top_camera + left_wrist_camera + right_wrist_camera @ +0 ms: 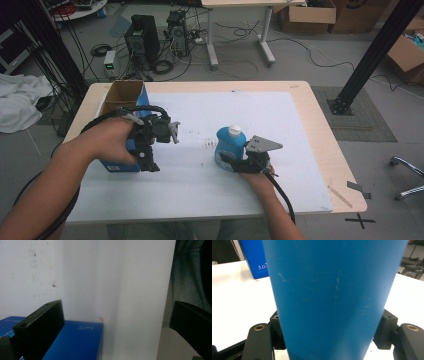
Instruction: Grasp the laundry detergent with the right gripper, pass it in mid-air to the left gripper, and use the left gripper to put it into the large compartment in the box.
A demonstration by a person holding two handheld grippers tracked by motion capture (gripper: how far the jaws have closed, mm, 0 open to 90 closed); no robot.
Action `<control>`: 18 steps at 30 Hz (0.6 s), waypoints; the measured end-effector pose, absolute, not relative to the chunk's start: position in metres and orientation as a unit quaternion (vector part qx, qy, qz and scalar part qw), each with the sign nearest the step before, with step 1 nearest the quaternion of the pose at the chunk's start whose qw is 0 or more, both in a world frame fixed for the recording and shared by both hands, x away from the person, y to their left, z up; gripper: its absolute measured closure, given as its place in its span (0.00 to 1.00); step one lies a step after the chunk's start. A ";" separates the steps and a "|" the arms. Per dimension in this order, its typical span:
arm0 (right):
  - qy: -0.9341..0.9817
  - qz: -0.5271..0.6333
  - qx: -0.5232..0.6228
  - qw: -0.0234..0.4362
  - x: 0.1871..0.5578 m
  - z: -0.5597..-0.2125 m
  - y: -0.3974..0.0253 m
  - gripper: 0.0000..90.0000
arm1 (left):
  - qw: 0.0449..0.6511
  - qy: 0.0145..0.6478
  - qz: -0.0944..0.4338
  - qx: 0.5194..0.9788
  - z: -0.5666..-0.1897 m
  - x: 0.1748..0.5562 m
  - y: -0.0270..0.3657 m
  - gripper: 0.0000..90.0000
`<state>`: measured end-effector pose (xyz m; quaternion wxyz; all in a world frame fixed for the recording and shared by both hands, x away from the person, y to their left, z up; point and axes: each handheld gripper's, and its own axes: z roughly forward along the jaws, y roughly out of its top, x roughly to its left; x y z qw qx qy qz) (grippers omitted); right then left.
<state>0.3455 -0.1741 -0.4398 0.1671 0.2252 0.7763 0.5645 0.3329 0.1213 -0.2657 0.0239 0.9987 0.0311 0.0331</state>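
Note:
A blue bottle (229,146) with a white cap stands upright at the middle of the white table sheet (280,125). My right gripper (241,163) is shut on its lower body from the near side. In the right gripper view the bottle (334,297) sits squeezed between both jaws of the right gripper (332,327). A blue box (121,93), open at the top with brown card inside, stands at the left. My left gripper (148,150) hovers by its right side, open. In the left gripper view the left gripper (115,325) has nothing between its wide jaws, and the box (72,340) lies low on the left.
A thin wooden stick (340,195) and a small grey piece (356,186) lie at the table's front right corner. Beyond the table stand computer towers (142,37), loose cables, cardboard boxes (306,15) and a black post (372,55). White cloth (17,100) lies on the floor at left.

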 end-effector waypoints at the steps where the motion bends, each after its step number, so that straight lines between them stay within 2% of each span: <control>1: 0.776 0.566 0.224 0.167 0.345 -0.440 -0.174 0.38 | 0.024 0.032 0.033 0.999 -0.266 0.333 0.121 0.00; 9: 0.778 0.569 0.214 0.160 0.344 -0.440 -0.174 0.47 | 0.024 0.032 0.032 0.999 -0.267 0.333 0.121 0.00; 18: 0.784 0.565 0.209 0.154 0.345 -0.437 -0.175 0.50 | 0.027 0.029 0.033 0.999 -0.267 0.332 0.119 0.00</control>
